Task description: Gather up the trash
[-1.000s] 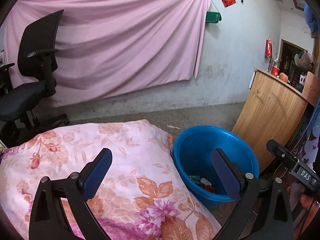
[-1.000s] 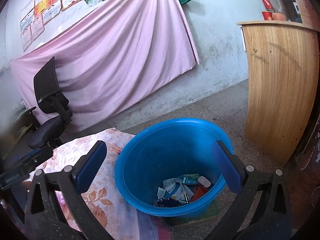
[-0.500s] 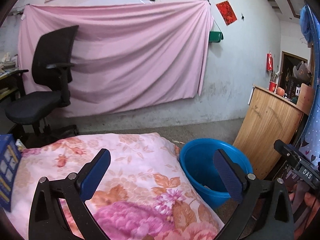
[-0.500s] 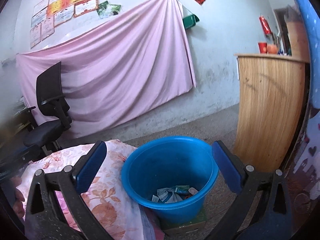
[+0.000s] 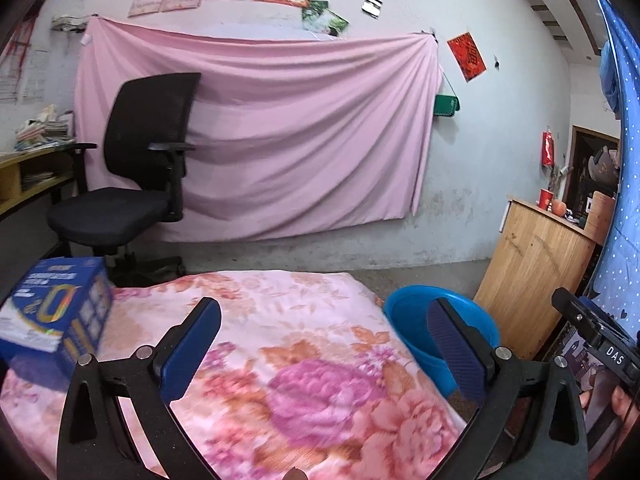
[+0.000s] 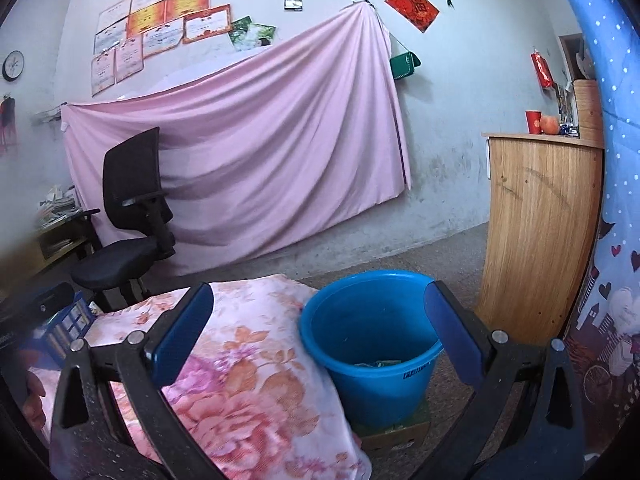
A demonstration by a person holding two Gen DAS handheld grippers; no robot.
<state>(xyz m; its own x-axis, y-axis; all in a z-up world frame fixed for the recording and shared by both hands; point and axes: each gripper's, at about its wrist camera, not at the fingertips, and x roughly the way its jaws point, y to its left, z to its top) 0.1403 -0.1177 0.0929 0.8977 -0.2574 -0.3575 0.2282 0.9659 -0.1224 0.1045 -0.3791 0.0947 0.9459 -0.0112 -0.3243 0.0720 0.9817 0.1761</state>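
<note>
The blue carton lies far left of your left gripper, nearer than your right gripper; both gape, holding nothing.

Ahead of you stands a pale, stained wall with a pink sheet pinned across it. Framed certificates and a red paper square hang above the sheet. A black office chair stands at the left on the grey concrete floor. A curved wooden counter stands at the right.
</note>
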